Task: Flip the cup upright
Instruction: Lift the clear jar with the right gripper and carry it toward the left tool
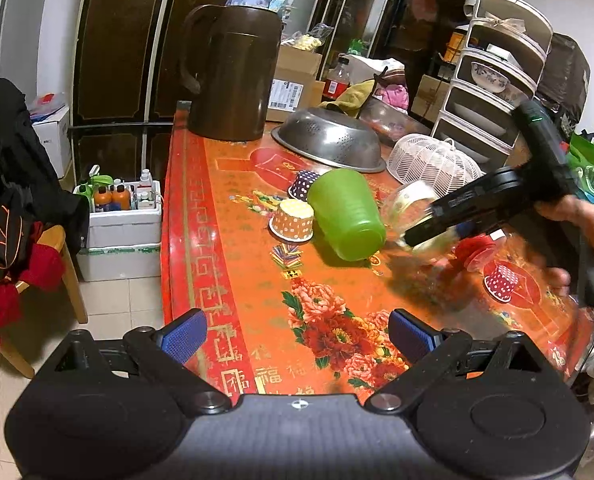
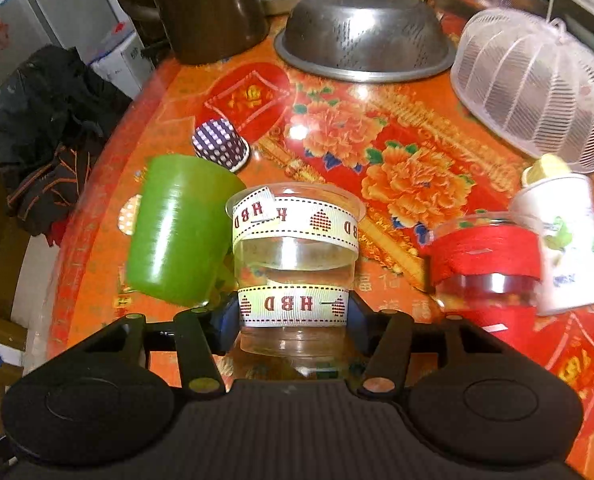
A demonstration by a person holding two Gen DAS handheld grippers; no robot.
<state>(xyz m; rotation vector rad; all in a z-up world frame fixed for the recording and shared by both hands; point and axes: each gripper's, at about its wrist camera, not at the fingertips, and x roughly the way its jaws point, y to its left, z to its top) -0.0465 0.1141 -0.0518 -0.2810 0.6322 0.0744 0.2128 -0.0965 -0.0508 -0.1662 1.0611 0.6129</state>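
My right gripper (image 2: 295, 312) is shut on a clear plastic cup (image 2: 293, 248) wrapped in white "HBD" ribbon, held between the blue pads. In the left wrist view the same cup (image 1: 411, 204) is tilted and blurred above the table, with the right gripper (image 1: 437, 232) around it. My left gripper (image 1: 297, 332) is open and empty above the near part of the orange table (image 1: 257, 300). A green cup (image 1: 345, 216) stands upside down left of the held cup; it also shows in the right wrist view (image 2: 177, 232).
Small dotted paper cups (image 1: 293, 220), (image 1: 303, 184), (image 1: 501, 280) sit upside down. A red-wrapped clear cup (image 2: 485, 264) and a white paper cup (image 2: 561, 240) stand at right. A steel colander (image 1: 331, 138), white mesh cover (image 1: 433, 160) and brown jug (image 1: 233, 72) stand behind.
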